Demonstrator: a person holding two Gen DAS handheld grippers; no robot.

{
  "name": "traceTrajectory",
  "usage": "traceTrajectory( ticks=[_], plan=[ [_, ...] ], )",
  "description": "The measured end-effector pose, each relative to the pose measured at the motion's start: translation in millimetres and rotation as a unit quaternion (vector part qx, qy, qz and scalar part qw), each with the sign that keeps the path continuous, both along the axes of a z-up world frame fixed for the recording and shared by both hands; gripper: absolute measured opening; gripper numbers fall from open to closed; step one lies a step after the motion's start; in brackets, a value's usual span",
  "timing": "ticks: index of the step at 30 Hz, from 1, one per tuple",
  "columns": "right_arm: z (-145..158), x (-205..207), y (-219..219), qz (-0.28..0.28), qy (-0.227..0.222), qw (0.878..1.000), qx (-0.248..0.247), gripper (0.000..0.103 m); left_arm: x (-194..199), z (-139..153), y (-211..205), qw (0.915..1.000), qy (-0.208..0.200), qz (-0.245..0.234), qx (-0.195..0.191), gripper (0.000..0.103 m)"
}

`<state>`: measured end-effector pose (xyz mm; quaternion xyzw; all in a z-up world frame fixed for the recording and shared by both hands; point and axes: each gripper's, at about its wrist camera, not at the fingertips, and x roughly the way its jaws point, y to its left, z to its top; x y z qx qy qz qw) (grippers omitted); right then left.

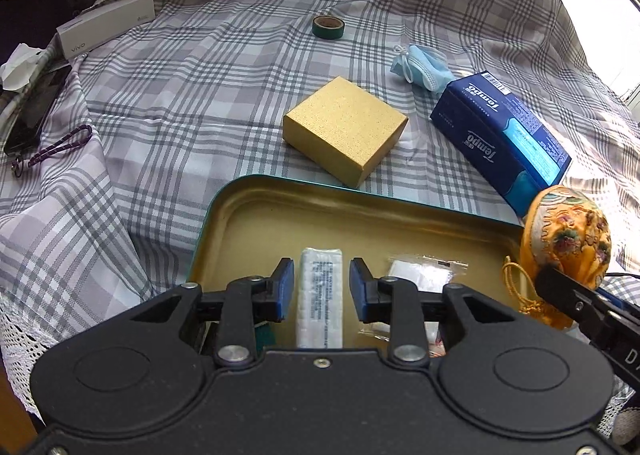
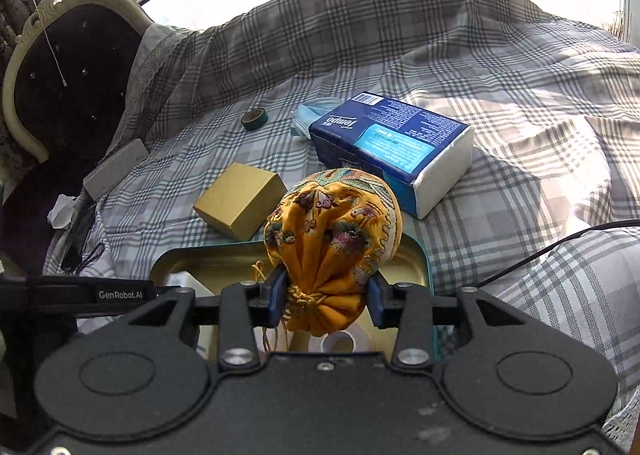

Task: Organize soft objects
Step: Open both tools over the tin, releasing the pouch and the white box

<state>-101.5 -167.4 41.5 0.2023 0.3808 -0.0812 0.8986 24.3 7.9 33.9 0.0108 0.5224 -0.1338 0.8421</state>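
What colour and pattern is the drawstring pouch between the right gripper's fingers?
The pouch is orange-yellow fabric with embroidered flowers, shown best in the right wrist view.

Grey-and-white plaid cloth [image 1: 240, 67]; gold box [image 1: 344, 131]; navy tissue pack [image 1: 500, 135] (pale blue panel); orange floral pouch [image 2: 336, 239]; teal-rimmed gold tray [image 1: 256, 223].

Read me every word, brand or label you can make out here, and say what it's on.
"vivo": white box.
"Tempo": blue tissue pack, upside down, seen twice.
"GenRobot.AI": left hand-held gripper, on its side.
Tissue pack's small print and barcode, white packet in the tin: too small to read.
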Motion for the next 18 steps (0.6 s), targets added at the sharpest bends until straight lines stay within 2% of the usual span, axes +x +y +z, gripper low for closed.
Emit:
traceTrajectory(
  ticks=[3,18],
  plan=[
    [-3.1,8.1,0.6,-0.003,0.013,1.000,-0.003,0.051,-1.3,0.2,-0.6,1.0000,-0.005,-0.003,0.004,0.034],
    [-10.0,0.6,8.3,-0.002,0.072,0.997,-0.027,0.051,-16.3,-5.1,-4.5,0.9994,-0.017,-0.012,0.029,0.034]
  ],
)
